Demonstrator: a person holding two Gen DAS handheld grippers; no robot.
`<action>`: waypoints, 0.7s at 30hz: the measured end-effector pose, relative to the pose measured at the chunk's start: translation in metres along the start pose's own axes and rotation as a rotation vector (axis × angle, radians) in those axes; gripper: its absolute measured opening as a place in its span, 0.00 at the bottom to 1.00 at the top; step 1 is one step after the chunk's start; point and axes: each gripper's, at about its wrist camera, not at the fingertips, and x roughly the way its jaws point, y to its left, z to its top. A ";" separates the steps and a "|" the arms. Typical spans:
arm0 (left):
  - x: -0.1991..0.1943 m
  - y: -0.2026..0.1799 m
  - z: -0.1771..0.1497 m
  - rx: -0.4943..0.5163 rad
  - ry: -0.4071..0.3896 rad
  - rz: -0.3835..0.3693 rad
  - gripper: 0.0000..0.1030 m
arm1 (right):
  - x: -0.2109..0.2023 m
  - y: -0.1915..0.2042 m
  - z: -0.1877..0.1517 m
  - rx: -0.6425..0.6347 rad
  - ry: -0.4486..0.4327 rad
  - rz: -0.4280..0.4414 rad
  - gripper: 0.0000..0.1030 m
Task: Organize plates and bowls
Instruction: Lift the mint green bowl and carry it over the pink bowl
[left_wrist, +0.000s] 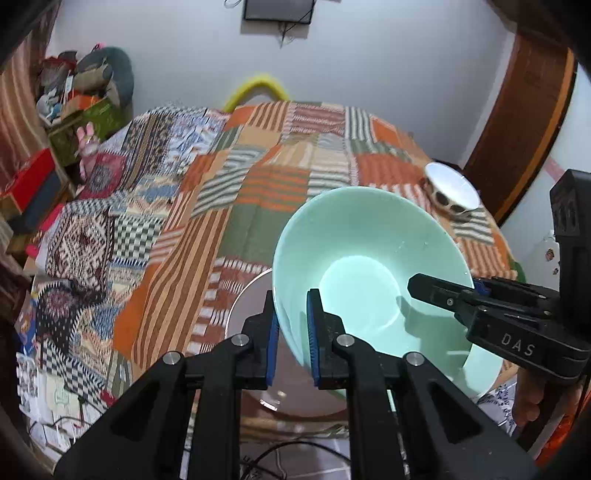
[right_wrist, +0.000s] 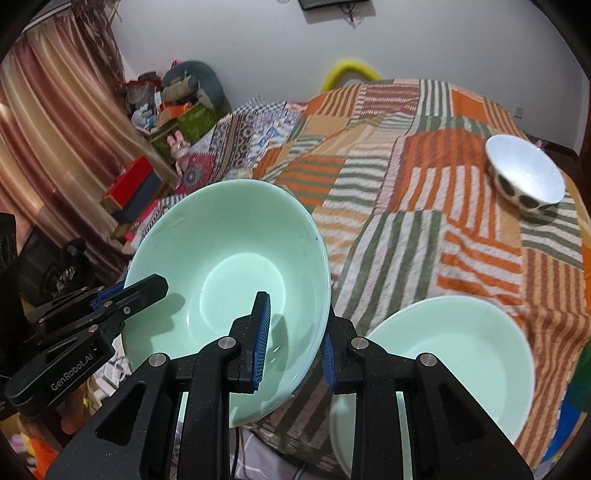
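Above the near edge of the patchwork bedspread (right_wrist: 424, 206), I hold the mint-green bowl (right_wrist: 229, 266) in the air with both tools. My left gripper (left_wrist: 291, 332) is clamped on the rim nearest its camera — one blue pad inside the wall, one outside. My right gripper (right_wrist: 295, 336) straddles the opposite rim the same way, and its pads appear closed on the wall. Two grips on opposite edges keep a wide, smooth bowl from swinging or slipping; that is my reading of the arrangement.

The bowl is tilted, its opening turned toward the cameras. Both tools reach in from below the rim, fingers pointing forward and slightly upward.

A second mint-green bowl (right_wrist: 454, 362) rests on the bedspread just to my right — the likely nesting target, I judge. A white bowl with dark spots (right_wrist: 524, 173) stands well apart, near the far right edge. A clear glass plate (left_wrist: 247, 306) lies beneath the held bowl.
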 end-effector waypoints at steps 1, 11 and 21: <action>0.004 0.005 -0.004 -0.010 0.014 0.004 0.12 | 0.005 0.002 -0.002 -0.002 0.014 0.002 0.23; 0.034 0.031 -0.028 -0.094 0.088 0.014 0.12 | 0.032 0.017 -0.014 -0.046 0.098 -0.009 0.23; 0.051 0.042 -0.040 -0.135 0.132 0.018 0.12 | 0.054 0.020 -0.018 -0.049 0.154 -0.013 0.23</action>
